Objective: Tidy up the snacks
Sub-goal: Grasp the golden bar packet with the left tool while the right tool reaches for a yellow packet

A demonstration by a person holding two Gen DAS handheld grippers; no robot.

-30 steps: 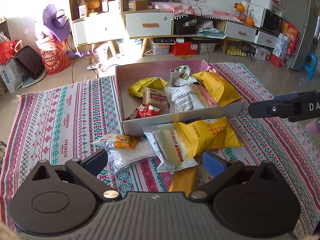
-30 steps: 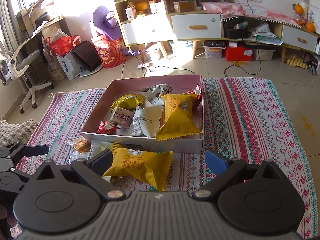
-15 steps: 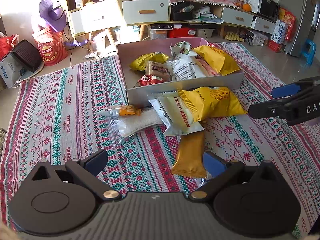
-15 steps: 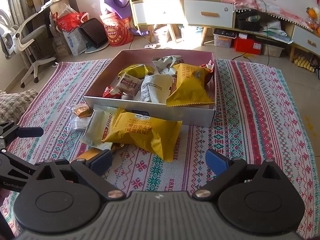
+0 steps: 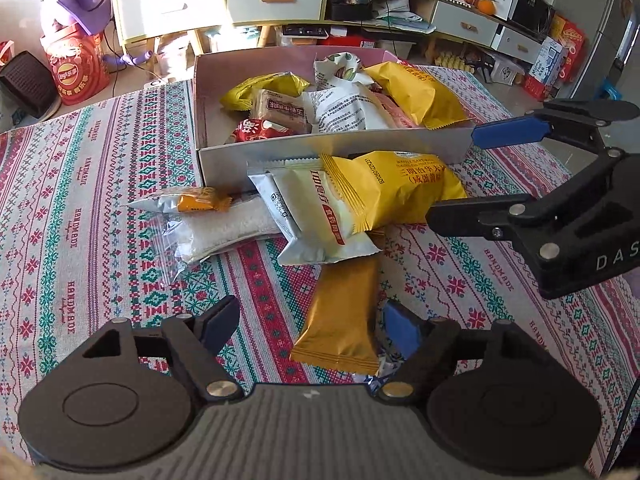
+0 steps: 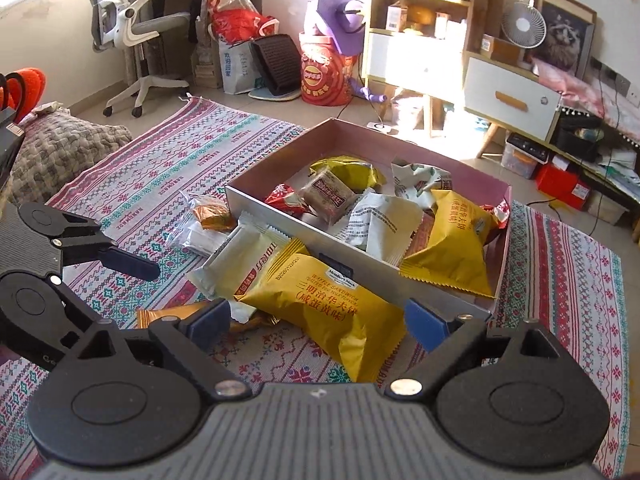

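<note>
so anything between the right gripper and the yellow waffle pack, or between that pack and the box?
Nothing visible blocks the right gripper: its open jaws already flank the near end of the waffle pack. The pack lies on top of the white pack, nothing over it. Toward the box, only the near wall it leans against has to be cleared.

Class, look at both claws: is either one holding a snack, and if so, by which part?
Neither. The left claw and right claw are both open and empty; the yellow waffle sandwich packet lies loose between the right claw's fingers.
</note>
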